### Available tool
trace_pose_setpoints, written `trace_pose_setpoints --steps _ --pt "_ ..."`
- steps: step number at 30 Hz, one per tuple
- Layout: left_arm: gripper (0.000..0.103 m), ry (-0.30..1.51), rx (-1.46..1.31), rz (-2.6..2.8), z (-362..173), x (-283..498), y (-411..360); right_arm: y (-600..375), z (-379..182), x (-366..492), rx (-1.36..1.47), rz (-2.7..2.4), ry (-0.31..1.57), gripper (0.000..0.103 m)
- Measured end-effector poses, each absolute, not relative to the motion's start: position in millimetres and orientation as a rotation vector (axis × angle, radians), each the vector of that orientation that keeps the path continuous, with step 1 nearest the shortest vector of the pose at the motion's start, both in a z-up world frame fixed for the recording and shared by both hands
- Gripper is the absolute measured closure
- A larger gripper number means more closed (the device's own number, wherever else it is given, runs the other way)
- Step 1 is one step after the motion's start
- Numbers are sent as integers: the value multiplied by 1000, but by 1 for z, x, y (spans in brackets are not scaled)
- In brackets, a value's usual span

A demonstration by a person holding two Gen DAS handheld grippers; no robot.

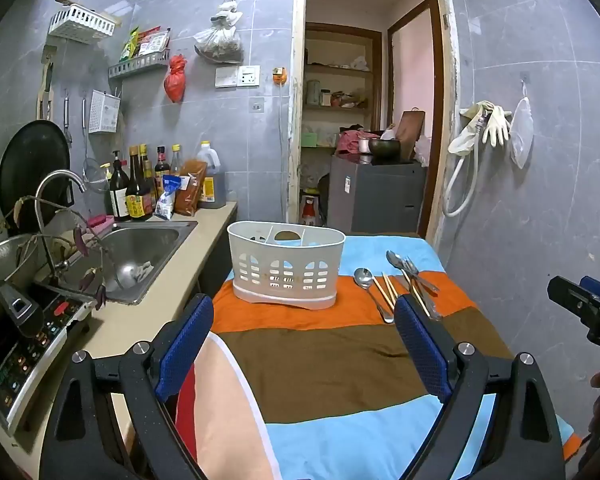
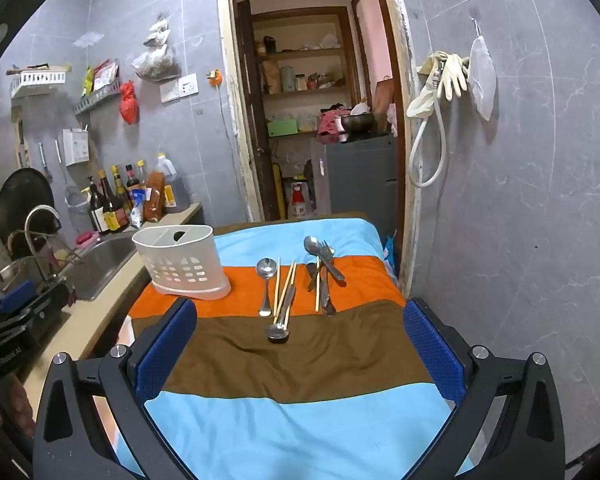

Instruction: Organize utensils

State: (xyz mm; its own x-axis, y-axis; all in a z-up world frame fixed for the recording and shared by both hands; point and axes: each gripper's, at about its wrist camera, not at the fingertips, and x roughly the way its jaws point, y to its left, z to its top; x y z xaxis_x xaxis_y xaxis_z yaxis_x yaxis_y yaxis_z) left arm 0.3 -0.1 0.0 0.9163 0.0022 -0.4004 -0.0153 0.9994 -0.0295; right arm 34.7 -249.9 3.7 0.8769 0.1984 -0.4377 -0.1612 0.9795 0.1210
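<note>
A white slotted utensil caddy stands on the orange stripe of a striped cloth. Right of it lie a steel spoon, wooden chopsticks, a second spoon bowl toward me, and a heap of forks and spoons. My left gripper hovers open in front of the caddy, nothing between its fingers. My right gripper hovers open before the utensils, also empty; its black body shows at the right edge of the left wrist view.
A counter with a steel sink, tap, sauce bottles and an induction cooker runs along the left. A grey tiled wall bounds the right. An open doorway with a grey cabinet lies behind the table.
</note>
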Motion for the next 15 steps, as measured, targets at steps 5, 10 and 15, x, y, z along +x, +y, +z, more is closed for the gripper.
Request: trace_pose_setpoints --steps 5,10,15 --pt "15 409 -37 8 0 0 0 -247 4 36 84 199 477 0" --pt "15 407 -39 6 0 0 0 -248 6 34 90 207 469 0" --pt "15 405 -41 8 0 0 0 -247 1 35 93 213 476 0"
